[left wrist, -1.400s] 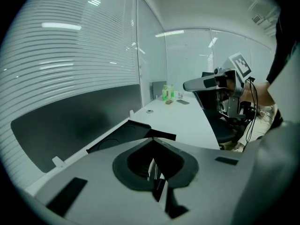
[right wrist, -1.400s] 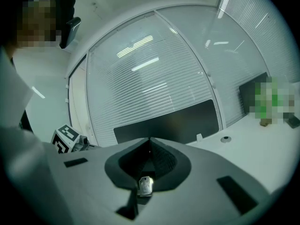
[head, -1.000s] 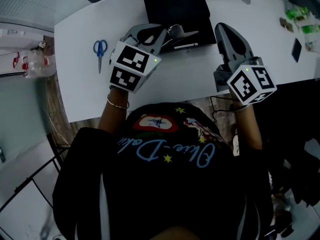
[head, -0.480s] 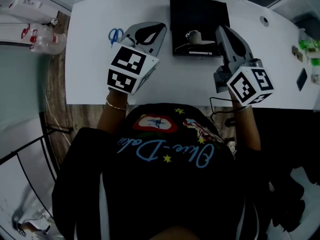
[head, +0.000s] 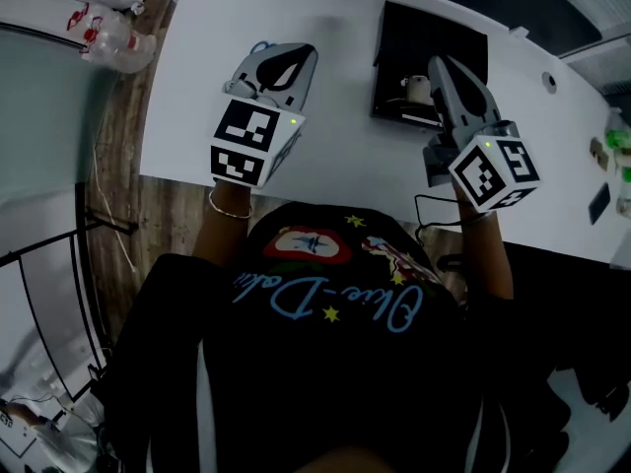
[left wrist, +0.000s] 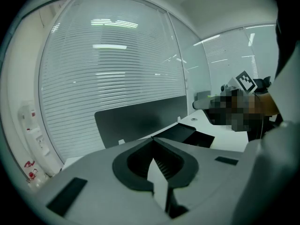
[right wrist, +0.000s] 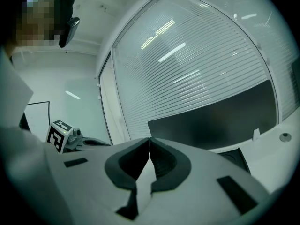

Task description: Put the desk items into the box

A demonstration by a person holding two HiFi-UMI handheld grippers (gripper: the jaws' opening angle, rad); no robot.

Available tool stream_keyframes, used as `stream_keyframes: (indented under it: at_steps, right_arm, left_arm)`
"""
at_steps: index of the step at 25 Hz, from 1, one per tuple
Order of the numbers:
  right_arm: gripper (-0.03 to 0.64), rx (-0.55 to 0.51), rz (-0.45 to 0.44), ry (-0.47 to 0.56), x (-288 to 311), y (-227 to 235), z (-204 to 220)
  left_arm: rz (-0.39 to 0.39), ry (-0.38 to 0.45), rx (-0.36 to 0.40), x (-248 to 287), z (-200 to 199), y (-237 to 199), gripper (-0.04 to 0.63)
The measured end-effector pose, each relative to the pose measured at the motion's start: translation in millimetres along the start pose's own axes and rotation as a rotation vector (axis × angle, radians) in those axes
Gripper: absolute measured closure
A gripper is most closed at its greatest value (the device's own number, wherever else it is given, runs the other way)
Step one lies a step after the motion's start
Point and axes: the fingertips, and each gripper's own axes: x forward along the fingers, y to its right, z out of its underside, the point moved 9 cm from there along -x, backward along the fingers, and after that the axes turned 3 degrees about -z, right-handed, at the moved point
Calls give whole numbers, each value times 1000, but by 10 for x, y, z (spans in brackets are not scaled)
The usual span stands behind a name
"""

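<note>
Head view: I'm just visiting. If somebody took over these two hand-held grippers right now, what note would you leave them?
Both shut and empty: left gripper above the white desk, right gripper over the black box, at its right side.
The box already holds a pale item.
The blue scissors lie on the desk, partly hidden by the left gripper.
Left to do: pick up the scissors and box them.

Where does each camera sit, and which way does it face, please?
Head view: on the person's head, looking down at white desk, black box, left gripper, right gripper, forearms, torso.
Left gripper view: on the left gripper, looking along its shut fingers towards blinds and a dark panel.
Right gripper view: on the right gripper, facing likewise.
Shared: each gripper view shows the other gripper.
</note>
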Motion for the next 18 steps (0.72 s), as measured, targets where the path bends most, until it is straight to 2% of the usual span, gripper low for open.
stream_keyframes:
  at_steps: [11,18]
  right_arm:
    - [606,-5,-52,-40,349,-195,55]
    - [606,-15,-67,-45,464,-201,59]
  left_arm:
    - [-104,-66,-62,-230,419,-480,586]
    - [-120,-98,-81,-178,579,-581,586]
